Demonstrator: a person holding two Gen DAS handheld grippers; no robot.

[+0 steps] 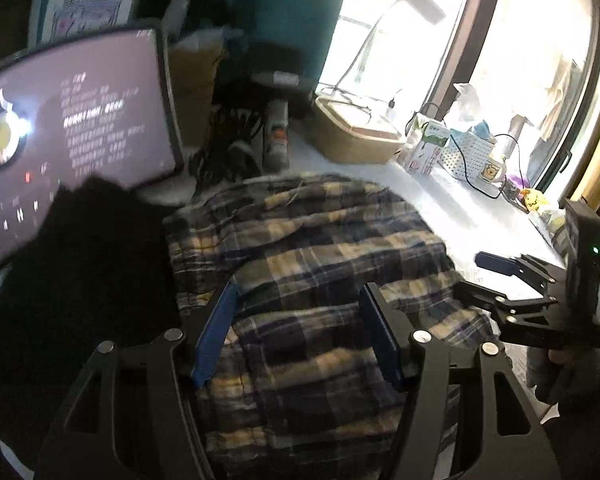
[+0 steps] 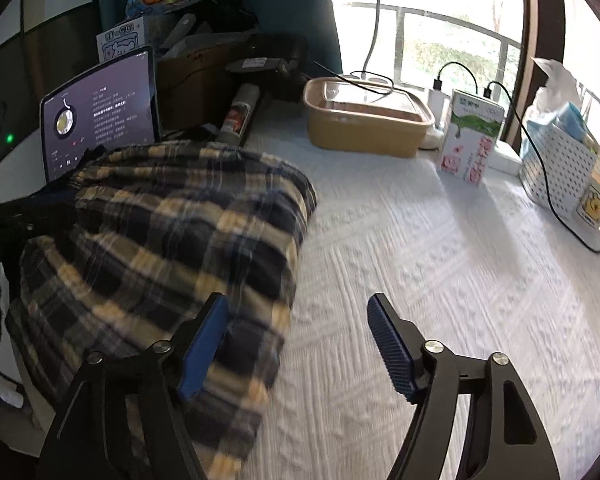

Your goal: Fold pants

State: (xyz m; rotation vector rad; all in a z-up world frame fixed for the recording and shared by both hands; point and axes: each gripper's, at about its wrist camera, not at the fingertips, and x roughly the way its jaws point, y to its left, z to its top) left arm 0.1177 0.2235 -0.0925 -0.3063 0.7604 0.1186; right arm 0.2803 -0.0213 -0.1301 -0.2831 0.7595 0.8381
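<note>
Plaid pants (image 1: 300, 248) lie bunched in a rumpled heap on the left part of a table (image 2: 440, 280) covered with a white textured cloth, already doubled over at least in part, with a dark garment (image 1: 80, 264) just beside them. The left tongs (image 1: 296, 332) hover over the near end of the heap, jaws apart with plaid cloth showing between them but not pinched. The right tongs (image 2: 300, 344) stand wide open at the heap's right edge, one finger over the fabric and the other over bare cloth, gripping nothing. The work appears to sit between folds, both tongs having let go; the next move likely calls for finding an edge or corner on each side and closing on it together. A tablet (image 2: 100, 116) glows behind the pants; a tan food box (image 2: 364, 120), milk carton (image 2: 472, 136) and white basket (image 2: 556, 168) line the window side.
</note>
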